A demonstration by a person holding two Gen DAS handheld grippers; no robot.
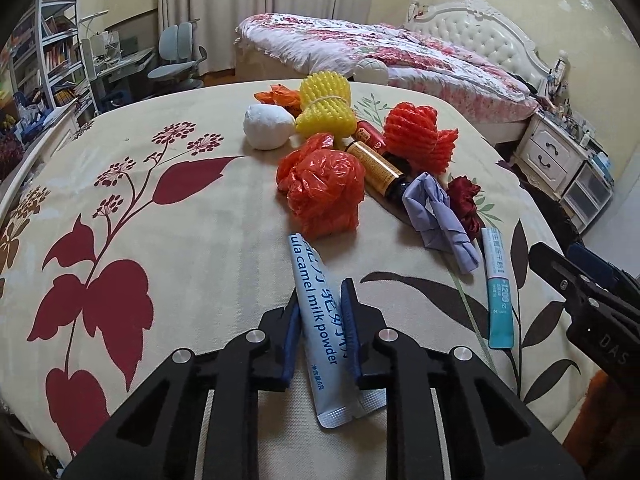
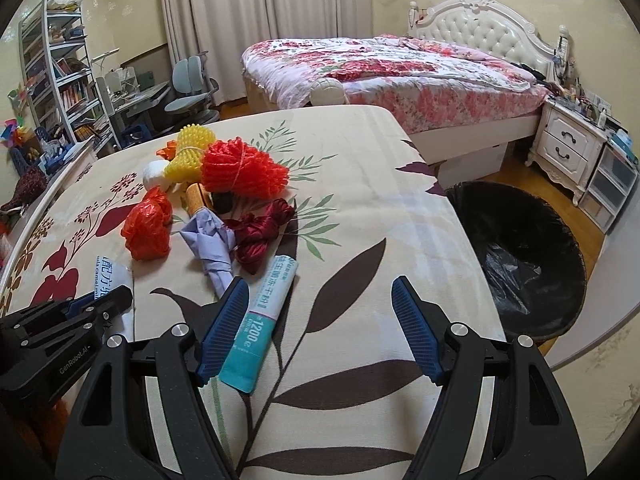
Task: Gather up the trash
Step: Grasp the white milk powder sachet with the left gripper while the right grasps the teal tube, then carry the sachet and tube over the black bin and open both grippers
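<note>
Your work surface is the desk [image 2: 360, 168], covered with a leaf-and-flower cloth, and the black-lined trash bin [image 2: 520, 256] stands on the floor just beside its right edge, placed so that each item needs only a short carry over that edge. The trash lies in one loose cluster toward the far middle of the desk: a yellow foam net [image 1: 326, 106], an orange foam net [image 1: 412, 136], a crumpled orange bag [image 1: 324, 188], a white wad [image 1: 268, 126], a brown bottle [image 1: 376, 166], a folded lilac paper [image 1: 438, 216] and a dark red ribbon bundle [image 1: 466, 200]. Two sachets lie apart from the cluster at its near side, so it makes sense to take them first. Your left gripper [image 1: 322, 316] has its jaws drawn in almost fully on the milk powder sachet [image 1: 320, 320], the pads pressing its flat faces near the middle so that it should lift without folding. Your right gripper [image 2: 320, 312] holds nothing; its jaws stand wide, the left pad just beside the teal sachet [image 2: 260, 320], which still lies flat on the desk and is not yet between the pads.
</note>
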